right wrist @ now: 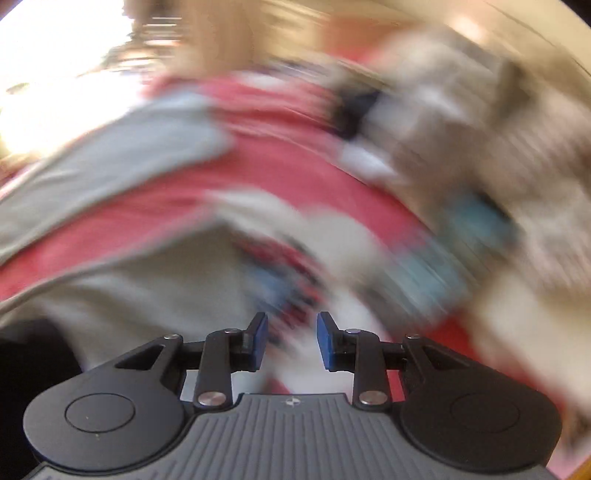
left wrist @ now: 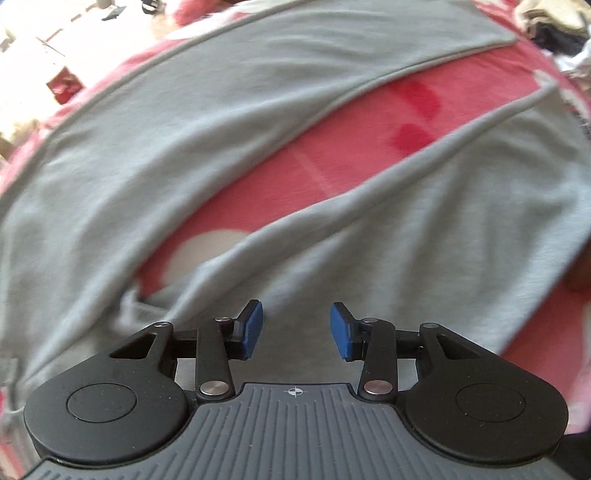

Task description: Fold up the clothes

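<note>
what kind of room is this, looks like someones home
Most likely a bedroom at home. Grey trousers lie spread on a pink, patterned blanket, which looks like a bed cover, and a heap of other clothes waits at the far corner. The right view is too blurred to add much.

Pink blanket (left wrist: 332, 177) bed setup

Grey garment (left wrist: 184, 155) spread flat right on it, jumbled clothes pile (left wrist: 554, 26) off at the corner.
</note>
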